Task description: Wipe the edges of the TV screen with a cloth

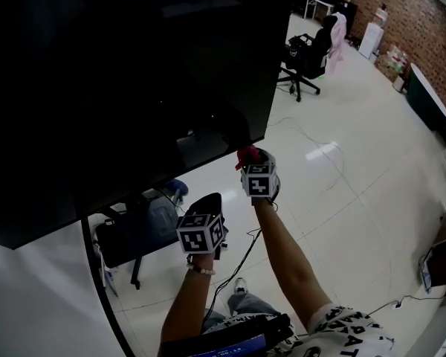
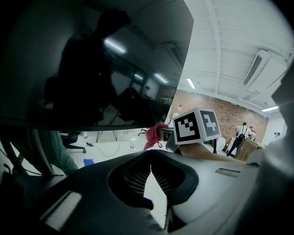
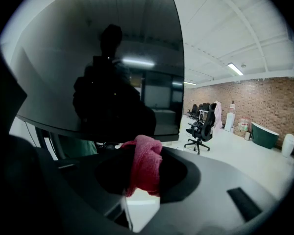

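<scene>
I had the right gripper (image 1: 254,163) pinched on a small red cloth (image 3: 146,161), which was bunched between the jaws with a wad sticking out past the tips. The cloth sat at the lower right corner of the TV screen (image 1: 119,80), at or just beside its bottom edge. No view let me tell whether it was actually touching. The left gripper (image 2: 151,172) hung lower and to the left, beneath the screen, with its jaws pressed together at the tips and nothing in them.

From its folds I judged the cloth to be soft, light and limp, so it would push only where the jaws backed it. The hold near the middle of the wad seemed right to me, since it left enough fabric proud to cushion the hard tips. The screen looked large, glossy and thin at the edge. I'd treat it as fragile, press lightly, and slide along the border rather than lean into the panel.
</scene>
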Demonstrator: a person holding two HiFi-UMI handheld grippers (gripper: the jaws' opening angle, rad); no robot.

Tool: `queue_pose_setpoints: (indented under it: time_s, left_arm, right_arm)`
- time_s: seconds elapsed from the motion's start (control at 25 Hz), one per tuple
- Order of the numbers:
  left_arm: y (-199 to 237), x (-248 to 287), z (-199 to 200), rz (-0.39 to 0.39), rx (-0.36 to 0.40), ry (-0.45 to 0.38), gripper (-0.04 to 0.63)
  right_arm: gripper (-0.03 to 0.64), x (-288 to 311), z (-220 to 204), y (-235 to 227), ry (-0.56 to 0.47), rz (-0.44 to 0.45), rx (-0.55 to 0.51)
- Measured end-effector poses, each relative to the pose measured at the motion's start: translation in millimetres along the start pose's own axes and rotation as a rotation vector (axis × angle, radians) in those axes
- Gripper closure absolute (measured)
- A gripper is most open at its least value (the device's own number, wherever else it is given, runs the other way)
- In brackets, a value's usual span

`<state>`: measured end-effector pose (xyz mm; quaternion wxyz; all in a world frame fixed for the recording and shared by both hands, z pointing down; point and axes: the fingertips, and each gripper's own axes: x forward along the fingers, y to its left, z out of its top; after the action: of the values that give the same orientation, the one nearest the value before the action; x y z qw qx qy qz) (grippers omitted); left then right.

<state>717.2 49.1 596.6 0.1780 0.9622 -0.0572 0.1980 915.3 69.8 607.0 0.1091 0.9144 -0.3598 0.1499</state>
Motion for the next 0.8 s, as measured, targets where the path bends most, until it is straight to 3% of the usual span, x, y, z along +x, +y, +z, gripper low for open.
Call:
queue_pose_setpoints:
  time_s: [0.48, 0.8]
  left_arm:
    - [-43, 55, 25, -0.046, 0.038, 0.006, 0.606]
    - [-63, 60, 60, -0.071, 0.074, -0.042, 0.606]
  right_arm:
    - [0.489, 18, 25, -80, -0.045, -0.038, 0.016]
    - [0.491, -13, 118, -86, -0.242, -0.003, -0.056]
